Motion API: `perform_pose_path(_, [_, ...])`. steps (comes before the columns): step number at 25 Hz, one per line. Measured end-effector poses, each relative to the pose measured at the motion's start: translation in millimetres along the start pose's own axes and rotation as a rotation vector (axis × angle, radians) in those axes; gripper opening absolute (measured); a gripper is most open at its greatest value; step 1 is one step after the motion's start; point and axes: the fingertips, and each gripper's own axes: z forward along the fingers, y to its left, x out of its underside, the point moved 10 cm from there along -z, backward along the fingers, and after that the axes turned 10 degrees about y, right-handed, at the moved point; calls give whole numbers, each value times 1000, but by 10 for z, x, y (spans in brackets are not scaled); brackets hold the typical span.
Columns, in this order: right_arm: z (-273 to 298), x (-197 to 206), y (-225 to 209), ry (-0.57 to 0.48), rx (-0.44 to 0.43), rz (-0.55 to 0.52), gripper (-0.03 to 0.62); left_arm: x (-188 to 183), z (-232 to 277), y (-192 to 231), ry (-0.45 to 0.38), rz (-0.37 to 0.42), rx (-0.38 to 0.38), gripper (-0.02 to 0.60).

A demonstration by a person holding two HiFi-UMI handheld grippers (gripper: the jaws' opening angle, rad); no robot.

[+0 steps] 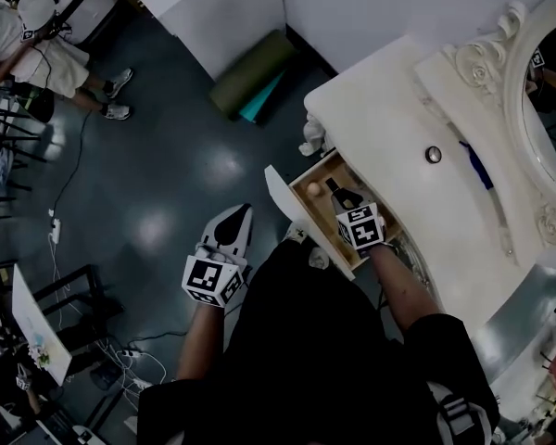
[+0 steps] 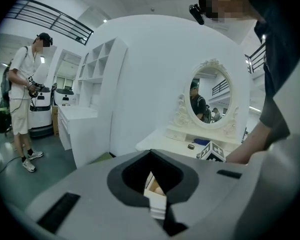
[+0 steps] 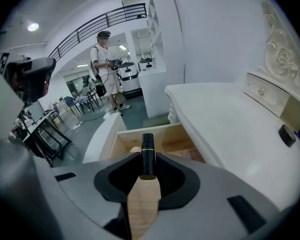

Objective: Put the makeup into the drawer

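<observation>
Drawer open, my right gripper hangs over the drawer, jaws narrowly parted and clamped on the makeup. This is a beige tube whose black cap pokes out ahead of the jaws, above the drawer's wooden inside. Just beyond the cap lies a pale round item, half hidden by the gripper; I cannot tell what it is. My left gripper, jaws pressed together and empty, is off to the drawer's outer side, above the floor. Right of the right gripper runs the white surface; its mirror is cut off at the frame's edge.
</observation>
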Motion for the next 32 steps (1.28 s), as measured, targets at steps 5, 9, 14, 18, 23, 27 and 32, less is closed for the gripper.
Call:
perform_pose_path(5, [264, -22, -39, 43, 15, -20, 109, 61, -71, 110, 14, -28, -48, 20])
perform_pose_path(9, [458, -26, -74, 73, 27, -14, 109, 116, -128, 173, 28, -53, -82, 20])
perform_pose_path(14, [677, -33, -158, 111, 40, -17, 109, 168, -161, 222, 43, -71, -112, 20])
perform_pose_path(18, [824, -64, -166, 131, 32, -29, 109, 206, -219, 266, 49, -88, -146, 20])
perform_pose_path(23, [920, -86, -197, 144, 36, -26, 109, 222, -247, 301, 56, -100, -170, 20])
perform_pose_path(27, [980, -69, -207, 175, 35, -29, 109, 215, -249, 325, 62, -107, -181, 20])
perform_pose_path(32, [1049, -28, -226, 212, 24, -35, 109, 194, -230, 318, 70, -106, -185, 20])
